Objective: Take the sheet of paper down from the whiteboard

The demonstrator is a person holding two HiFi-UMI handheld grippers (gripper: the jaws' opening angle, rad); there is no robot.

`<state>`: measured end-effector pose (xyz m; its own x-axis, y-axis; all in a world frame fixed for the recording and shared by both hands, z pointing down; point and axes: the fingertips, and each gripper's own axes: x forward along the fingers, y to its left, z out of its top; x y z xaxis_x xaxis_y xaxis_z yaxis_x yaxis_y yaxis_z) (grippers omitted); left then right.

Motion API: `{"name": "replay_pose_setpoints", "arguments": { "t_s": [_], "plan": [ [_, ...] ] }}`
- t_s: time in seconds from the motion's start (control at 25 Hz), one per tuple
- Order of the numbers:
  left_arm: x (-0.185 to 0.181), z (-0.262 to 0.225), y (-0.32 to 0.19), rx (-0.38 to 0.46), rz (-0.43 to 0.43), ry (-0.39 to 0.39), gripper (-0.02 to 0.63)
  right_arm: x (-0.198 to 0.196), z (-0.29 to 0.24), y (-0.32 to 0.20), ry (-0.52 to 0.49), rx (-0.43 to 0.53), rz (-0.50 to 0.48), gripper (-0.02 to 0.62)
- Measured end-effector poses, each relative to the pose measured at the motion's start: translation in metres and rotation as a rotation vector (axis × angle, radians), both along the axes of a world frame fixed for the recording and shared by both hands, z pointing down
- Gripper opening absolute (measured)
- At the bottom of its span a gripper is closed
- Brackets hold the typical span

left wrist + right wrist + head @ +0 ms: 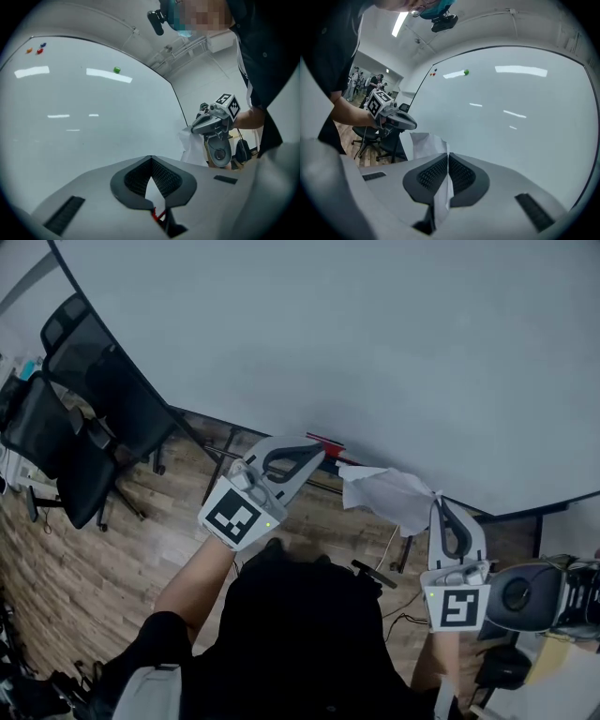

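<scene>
The white sheet of paper (389, 491) hangs crumpled below the whiteboard (375, 343), off its surface. My right gripper (437, 501) is shut on the sheet's right edge; in the right gripper view the paper (423, 143) runs between the closed jaws of that gripper (448, 157). My left gripper (319, 454) is shut just left of the sheet's free corner and apart from it. In the left gripper view its jaws (150, 159) meet at the tips, with a small red bit at their root that I cannot identify. The paper (190, 145) hangs beneath the right gripper (194, 129).
Small magnets stay on the board: green (116, 70), red (40, 50), blue (43, 45), orange (29, 50). Black office chairs (84, 427) stand at the left on a wooden floor (112, 549). A red strip (325, 440) lies by the board's lower edge. Black gear (530, 596) sits at the right.
</scene>
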<state>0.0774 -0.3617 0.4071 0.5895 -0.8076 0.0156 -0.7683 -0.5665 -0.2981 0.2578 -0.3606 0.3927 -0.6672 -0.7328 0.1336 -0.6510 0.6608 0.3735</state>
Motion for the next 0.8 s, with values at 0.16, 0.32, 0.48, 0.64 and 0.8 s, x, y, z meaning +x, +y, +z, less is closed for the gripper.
{"name": "replay_pose_setpoints", "arguments": {
  "t_s": [0.16, 0.32, 0.48, 0.64, 0.8],
  "plan": [
    [0.002, 0.053, 0.007, -0.079, 0.012, 0.067, 0.012, -0.008, 0.038, 0.003, -0.016, -0.027, -0.048, 0.021],
    [-0.005, 0.091, 0.018, -0.148, 0.003, 0.145, 0.012, -0.019, 0.089, 0.001, 0.019, -0.046, -0.083, 0.021],
    [-0.005, 0.104, 0.033, -0.16, 0.027, 0.163, 0.012, -0.02, 0.149, 0.002, 0.03, -0.151, -0.099, 0.021],
    [-0.001, 0.134, 0.05, -0.178, 0.065, 0.105, 0.012, -0.021, 0.197, 0.006, 0.022, -0.223, -0.135, 0.021],
    [-0.013, 0.184, 0.053, -0.286, -0.003, 0.17, 0.012, -0.021, 0.235, 0.012, 0.04, -0.284, -0.172, 0.021]
  ]
}}
